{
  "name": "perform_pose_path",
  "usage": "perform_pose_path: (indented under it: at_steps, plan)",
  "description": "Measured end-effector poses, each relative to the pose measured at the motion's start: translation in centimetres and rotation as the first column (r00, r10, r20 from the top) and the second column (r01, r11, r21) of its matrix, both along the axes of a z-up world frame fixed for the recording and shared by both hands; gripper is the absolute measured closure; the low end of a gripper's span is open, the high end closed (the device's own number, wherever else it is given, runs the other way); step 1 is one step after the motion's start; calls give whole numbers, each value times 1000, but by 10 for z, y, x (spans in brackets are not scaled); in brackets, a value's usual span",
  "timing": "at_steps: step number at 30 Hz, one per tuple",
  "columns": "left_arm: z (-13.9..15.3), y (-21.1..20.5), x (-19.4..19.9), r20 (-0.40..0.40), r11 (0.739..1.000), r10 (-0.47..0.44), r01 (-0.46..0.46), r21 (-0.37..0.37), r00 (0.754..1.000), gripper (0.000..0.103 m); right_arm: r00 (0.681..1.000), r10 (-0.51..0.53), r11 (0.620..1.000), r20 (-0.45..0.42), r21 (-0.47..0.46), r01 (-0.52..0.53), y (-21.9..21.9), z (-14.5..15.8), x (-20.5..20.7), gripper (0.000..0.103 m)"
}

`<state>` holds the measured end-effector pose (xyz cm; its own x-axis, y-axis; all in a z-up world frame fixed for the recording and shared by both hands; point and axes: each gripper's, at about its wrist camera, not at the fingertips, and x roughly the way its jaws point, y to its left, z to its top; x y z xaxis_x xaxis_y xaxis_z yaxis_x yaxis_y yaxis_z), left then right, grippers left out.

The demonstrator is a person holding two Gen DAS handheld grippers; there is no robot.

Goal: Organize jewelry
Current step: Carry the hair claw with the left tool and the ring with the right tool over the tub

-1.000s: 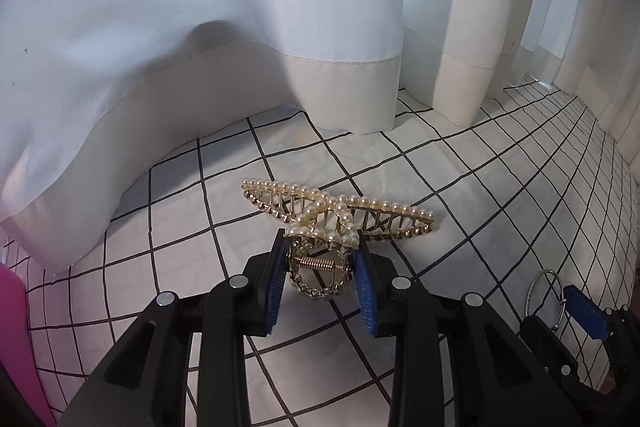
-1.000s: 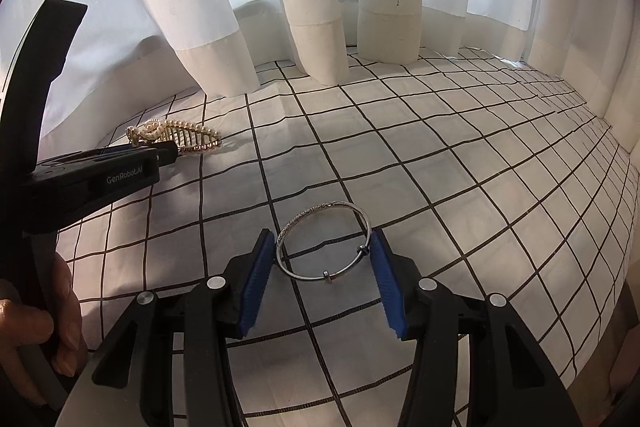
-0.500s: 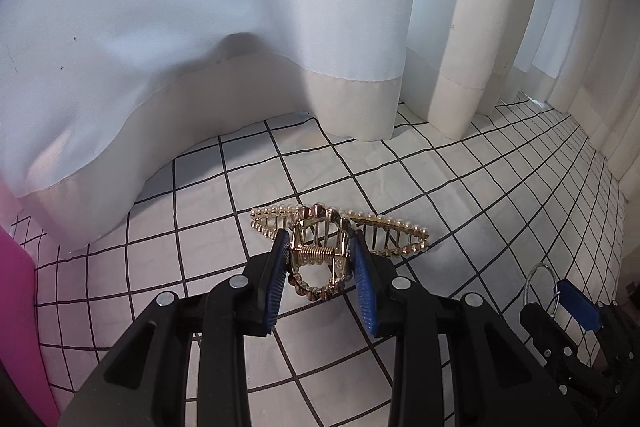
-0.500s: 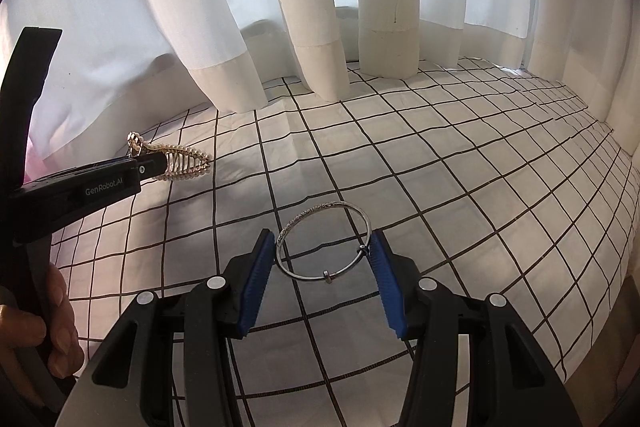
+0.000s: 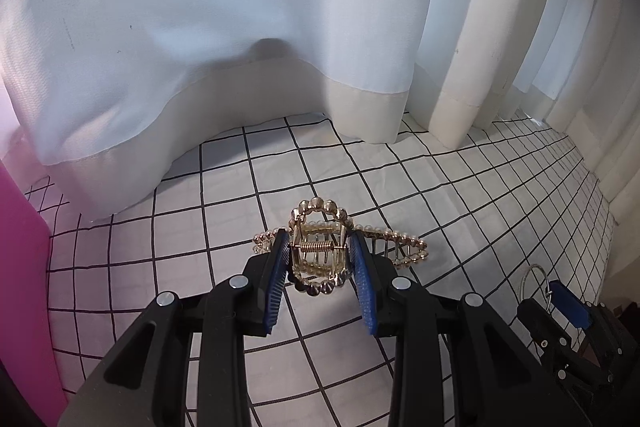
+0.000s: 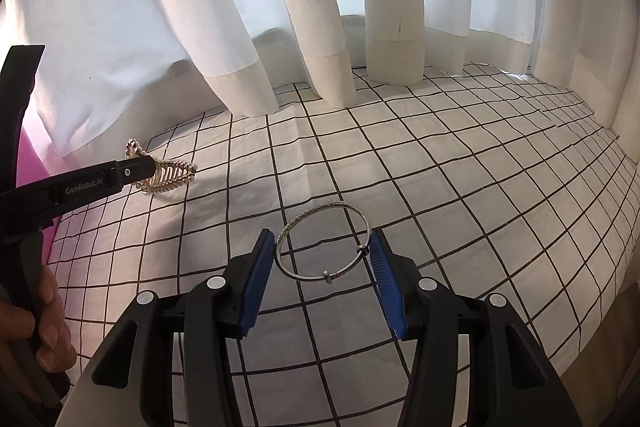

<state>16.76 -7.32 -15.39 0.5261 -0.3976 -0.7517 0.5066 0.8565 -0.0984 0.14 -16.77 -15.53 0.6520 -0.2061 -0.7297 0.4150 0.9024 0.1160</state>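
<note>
Since a second ago your left gripper point(image 5: 319, 281) has tipped the pearl hair claw point(image 5: 320, 247) up: it lay flat on the checked cloth point(image 5: 460, 195) then, and now its pearl loop stands upright between the blue pads point(image 5: 276, 283). Your right gripper point(image 6: 322, 277) has hardly shifted.

Nearest your left camera, both pads press on the claw's hinge sides, the spring showing between them, so that gripper is clamped on the claw. From the right wrist view the claw's toothed end point(image 6: 168, 177) sits at or just above the cloth; you cannot tell from these views whether it has left the surface.

Nearest your right camera, the silver bangle point(image 6: 324, 241) is held across its width, one pad touching each side, so that gripper is closed on the bangle. It looks raised above the cloth, though that is hard to confirm.

Further out lies only bare cloth, then the white curtain point(image 6: 224, 27) hanging onto its far edge. A pink object point(image 5: 24, 267) stands at the left edge of the left view; what it is cannot be told.

You appear to be at the pick-up step with both pieces in hand. Next, lift each clear and carry it to wherever it belongs; no tray or box shows here. Keep a firm squeeze on the claw, since its curved sides could slip or spring open.
</note>
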Motion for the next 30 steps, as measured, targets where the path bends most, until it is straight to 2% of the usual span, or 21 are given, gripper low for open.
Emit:
perform_pose_path:
  at_steps: [9, 18, 23, 30]
  plan:
    - [42, 13, -23, 42, 999, 32, -31, -19, 999, 72, 998, 67, 997, 20, -34, -67, -2, 35, -14, 55]
    - [111, 38, -49, 110, 989, 139, -132, -71, 984, 72, 979, 186, 980, 84, -89, -178, 2, 105, -18, 55]
    - [153, 65, -68, 167, 970, 238, -224, -99, 957, 72, 945, 294, 954, 143, -100, -282, 17, 144, -8, 55]
    - [201, 122, -90, 227, 911, 411, -389, -135, 883, 72, 854, 476, 879, 211, -120, -461, 63, 187, 16, 55]
